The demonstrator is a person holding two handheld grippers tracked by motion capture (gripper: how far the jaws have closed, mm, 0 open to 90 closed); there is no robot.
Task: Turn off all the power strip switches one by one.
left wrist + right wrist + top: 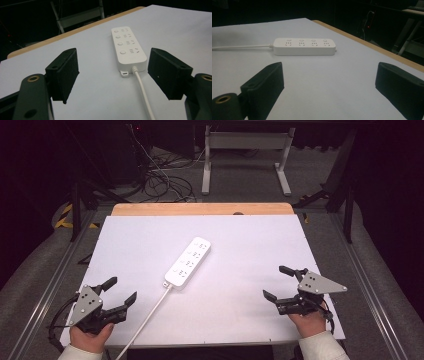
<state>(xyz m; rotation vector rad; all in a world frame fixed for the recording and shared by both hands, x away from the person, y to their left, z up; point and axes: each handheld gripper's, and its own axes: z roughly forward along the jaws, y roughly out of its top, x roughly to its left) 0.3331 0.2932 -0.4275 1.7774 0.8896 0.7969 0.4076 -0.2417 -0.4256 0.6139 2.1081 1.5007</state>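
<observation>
White four-outlet power strip (pixel 188 261), corded

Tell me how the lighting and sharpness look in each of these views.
High view: white table sheet evenly lit, surroundings dark, slightly soft. Left gripper view: power strip fairly sharp, near jaws blurred and dark. Right gripper view: dimmer, bluish cast, strip's sockets soft, background nearly black.

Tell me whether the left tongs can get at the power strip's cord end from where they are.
Probably yes. The left tongs stand open and empty, and bare white table lies between them and the power strip; its cord runs alongside, not across.
</observation>
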